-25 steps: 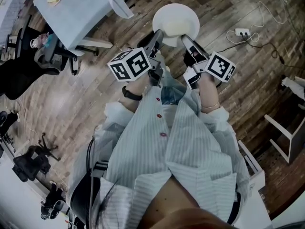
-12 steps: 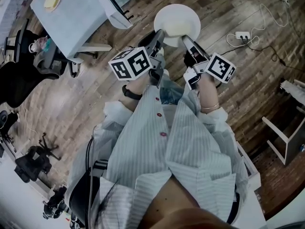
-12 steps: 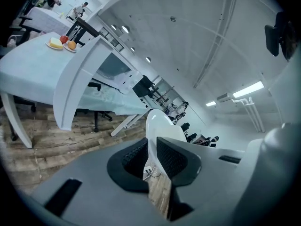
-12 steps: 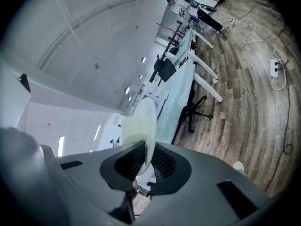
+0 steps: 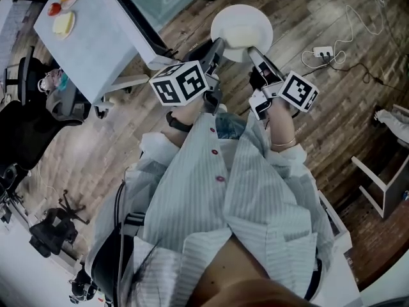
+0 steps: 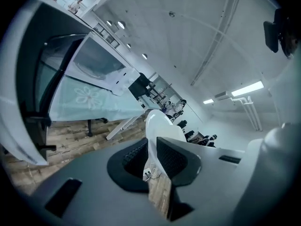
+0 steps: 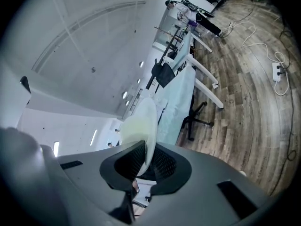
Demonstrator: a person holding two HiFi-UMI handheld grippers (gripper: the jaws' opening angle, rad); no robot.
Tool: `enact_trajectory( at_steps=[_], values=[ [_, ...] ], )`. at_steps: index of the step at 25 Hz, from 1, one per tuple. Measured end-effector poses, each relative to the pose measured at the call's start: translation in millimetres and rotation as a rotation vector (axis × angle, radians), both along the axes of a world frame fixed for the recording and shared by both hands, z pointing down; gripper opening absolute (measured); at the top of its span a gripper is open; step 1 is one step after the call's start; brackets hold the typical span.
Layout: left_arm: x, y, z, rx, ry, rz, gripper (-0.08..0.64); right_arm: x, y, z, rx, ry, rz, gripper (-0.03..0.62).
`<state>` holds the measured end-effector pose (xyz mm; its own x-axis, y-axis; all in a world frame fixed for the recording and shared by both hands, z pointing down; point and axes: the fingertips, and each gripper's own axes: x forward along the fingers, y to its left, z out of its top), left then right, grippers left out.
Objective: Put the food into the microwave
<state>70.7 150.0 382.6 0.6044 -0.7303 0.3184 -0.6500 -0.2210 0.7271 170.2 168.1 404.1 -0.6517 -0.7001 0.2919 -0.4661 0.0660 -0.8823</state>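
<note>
A round white plate (image 5: 241, 24) with a pale yellowish patch on its near side hangs level over the wooden floor in the head view. My left gripper (image 5: 218, 46) is shut on its left near rim, and my right gripper (image 5: 252, 51) is shut on its right near rim. In the left gripper view the plate (image 6: 157, 122) stands edge-on between the ribbed pads of the left gripper (image 6: 151, 149). The right gripper view shows the plate (image 7: 141, 121), yellowish inside, pinched in the right gripper (image 7: 146, 155). No microwave is in view.
A table (image 5: 102, 43) with a pale top stands at the upper left, carrying two small plates of food (image 5: 62, 23). A dark office chair (image 5: 38, 117) is beside it. A white power strip (image 5: 323, 50) with cables lies on the floor at the right, and a white frame (image 5: 382, 187) further down.
Both grippers have carried the plate across the floor, still gripping it. The table at the upper left has slid further into view, showing a second food plate and a floral cloth behind it.
</note>
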Motion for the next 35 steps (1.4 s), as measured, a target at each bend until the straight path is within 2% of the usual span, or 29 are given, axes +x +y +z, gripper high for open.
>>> enact_trajectory(
  at_steps=[2, 4, 7, 11, 16, 25, 35],
  values=[
    [1, -15, 0, 0.0, -0.001, 0.014, 0.051, 5, -11, 6, -0.043, 0.02, 0.036, 0.052],
    [2, -28, 1, 0.001, -0.001, 0.023, 0.049, 3, -26, 1, 0.006, 0.011, 0.023, 0.052],
    [6, -44, 2, 0.007, -0.001, 0.033, 0.051, 8, -39, 4, -0.002, 0.023, 0.045, 0.052],
    [11, -54, 5, 0.008, -0.006, 0.044, 0.05, 8, -55, 2, 0.064, 0.015, 0.02, 0.052],
    [14, -61, 9, 0.003, -0.013, 0.04, 0.05, 13, -62, 9, 0.033, 0.007, 0.024, 0.052],
    [16, -102, 17, -0.001, -0.029, -0.054, 0.049, 18, -105, 26, -0.022, -0.02, -0.041, 0.052],
    [15, -174, 16, -0.014, -0.044, -0.222, 0.049, 17, -196, 24, -0.018, -0.035, -0.223, 0.052]
  ],
)
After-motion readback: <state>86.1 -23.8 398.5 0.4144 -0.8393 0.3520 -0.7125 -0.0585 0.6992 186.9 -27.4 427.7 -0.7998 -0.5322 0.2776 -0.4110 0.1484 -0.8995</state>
